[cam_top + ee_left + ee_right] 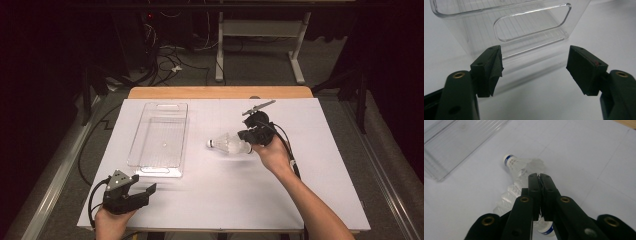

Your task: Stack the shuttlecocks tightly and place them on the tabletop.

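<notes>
The shuttlecocks (516,170), white with blue-banded cork heads, appear to be more than one nested or lying together, and sit pinched by a thin edge of feather skirt in the closed jaws of the right hand-held gripper (539,177); in the high view they hang just above the white surface (310,190), right of the clear plastic bin (160,137), well short of it; that hold is my main worry, since so little skirt is caught that a quick swing could let them slip or tear a feather; if they are only nested, the front one could slide off and roll away; a low carry could also knock the cork against the bin's rim; the left hand-held gripper (534,67) rests open and empty near the bin's near end wall, close enough to nudge it.
</notes>
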A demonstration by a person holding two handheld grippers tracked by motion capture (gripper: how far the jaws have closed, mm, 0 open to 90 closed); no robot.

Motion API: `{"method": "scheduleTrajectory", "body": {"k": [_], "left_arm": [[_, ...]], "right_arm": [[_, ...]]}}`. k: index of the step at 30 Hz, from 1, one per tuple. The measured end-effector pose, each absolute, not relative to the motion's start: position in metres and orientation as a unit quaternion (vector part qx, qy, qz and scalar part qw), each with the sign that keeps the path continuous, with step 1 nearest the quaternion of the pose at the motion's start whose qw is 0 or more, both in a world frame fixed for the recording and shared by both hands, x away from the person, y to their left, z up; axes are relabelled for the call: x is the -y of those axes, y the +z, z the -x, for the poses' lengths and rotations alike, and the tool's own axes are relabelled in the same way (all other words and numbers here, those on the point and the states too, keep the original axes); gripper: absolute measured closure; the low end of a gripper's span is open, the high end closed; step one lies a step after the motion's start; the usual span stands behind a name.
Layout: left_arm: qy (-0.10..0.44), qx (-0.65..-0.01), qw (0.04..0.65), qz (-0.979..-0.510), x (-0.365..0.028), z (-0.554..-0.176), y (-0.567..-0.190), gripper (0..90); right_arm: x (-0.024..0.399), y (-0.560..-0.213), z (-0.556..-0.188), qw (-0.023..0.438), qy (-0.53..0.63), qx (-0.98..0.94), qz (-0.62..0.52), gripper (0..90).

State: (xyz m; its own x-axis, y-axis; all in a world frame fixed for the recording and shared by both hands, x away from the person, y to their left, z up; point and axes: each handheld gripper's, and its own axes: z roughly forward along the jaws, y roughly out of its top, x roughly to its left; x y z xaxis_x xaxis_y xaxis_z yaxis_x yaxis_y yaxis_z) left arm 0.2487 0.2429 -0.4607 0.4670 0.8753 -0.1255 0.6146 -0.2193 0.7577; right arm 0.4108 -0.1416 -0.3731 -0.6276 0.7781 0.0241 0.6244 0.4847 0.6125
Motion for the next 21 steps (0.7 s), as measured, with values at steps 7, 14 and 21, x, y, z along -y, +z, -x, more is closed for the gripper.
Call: {"method": "scheduleTrajectory", "body": {"k": [7, 14, 21], "left_arm": [[0.169, -0.5, 0.391, -0.754, -0.246, -0.248, -0.461, 30.0], [0.169, -0.5, 0.391, -0.754, -0.245, -0.248, -0.461, 30.2], [0.168, -0.5, 0.39, -0.755, -0.244, -0.247, -0.462, 30.2]], "right_arm": [[0.143, -0.38, -0.395, 0.121, 0.303, -0.85, -0.413, 88.5], [0.142, -0.385, -0.383, 0.109, 0.317, -0.851, -0.404, 88.4], [0.131, -0.387, -0.372, 0.099, 0.327, -0.856, -0.387, 88.4]]}}
